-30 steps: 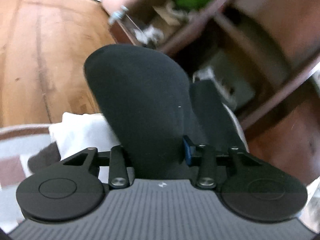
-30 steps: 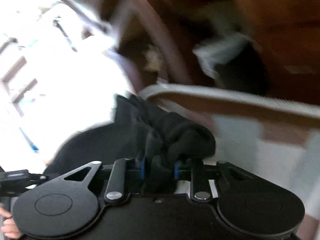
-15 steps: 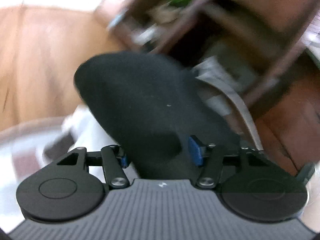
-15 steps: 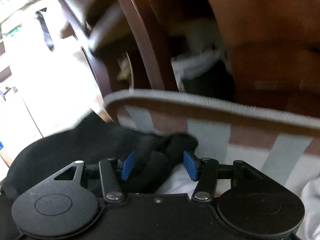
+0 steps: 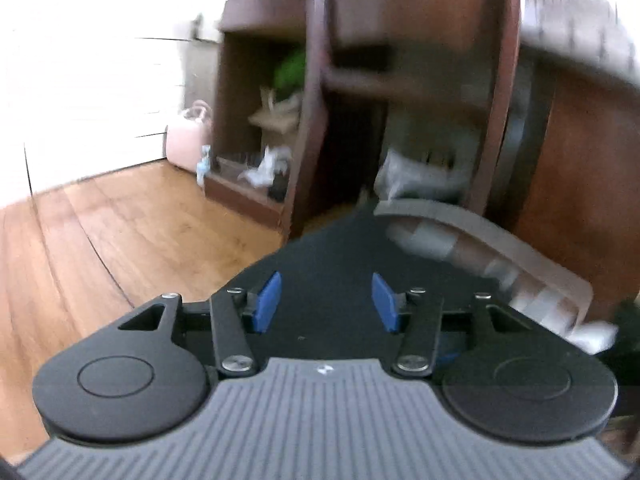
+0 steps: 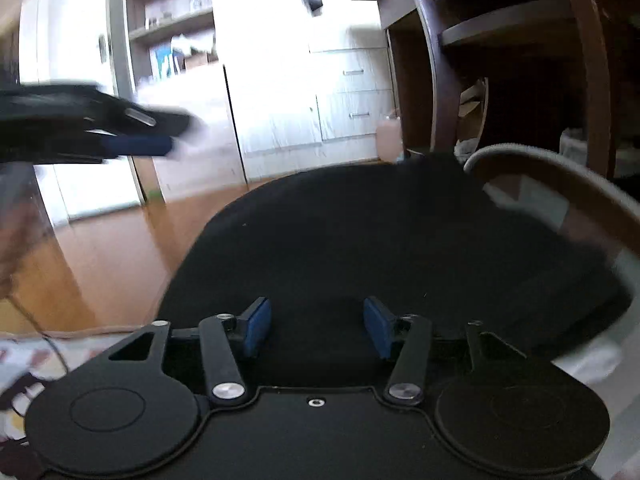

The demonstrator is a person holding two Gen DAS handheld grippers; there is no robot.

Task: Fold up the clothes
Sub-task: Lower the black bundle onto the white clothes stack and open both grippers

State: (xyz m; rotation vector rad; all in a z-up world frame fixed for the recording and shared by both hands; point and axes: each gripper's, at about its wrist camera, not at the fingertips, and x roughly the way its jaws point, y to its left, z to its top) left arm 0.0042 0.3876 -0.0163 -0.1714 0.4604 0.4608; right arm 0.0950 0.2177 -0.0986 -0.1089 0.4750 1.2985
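Note:
A black garment [image 6: 380, 240] lies folded over the rim of a striped fabric basket [image 6: 568, 176]. In the left wrist view the same black garment [image 5: 332, 256] shows as a dark wedge beside the basket [image 5: 480, 240]. My left gripper [image 5: 326, 304] is open above the cloth, its blue pads apart and holding nothing. My right gripper [image 6: 316, 326] is open over the garment and holds nothing. The left gripper also shows blurred at the upper left of the right wrist view [image 6: 120, 132].
A dark wooden shelf unit [image 5: 312, 100] with clutter stands behind the basket. Wooden floor [image 5: 100, 240] spreads to the left. White drawers [image 6: 340, 96] and a pink object [image 5: 188, 140] stand at the far wall. A patterned mat [image 6: 24, 364] lies at lower left.
Both grippers opened and let go of the black garment. It now lies over the basket rim. Both grippers pulled back and tilted up, the left one moving fast.

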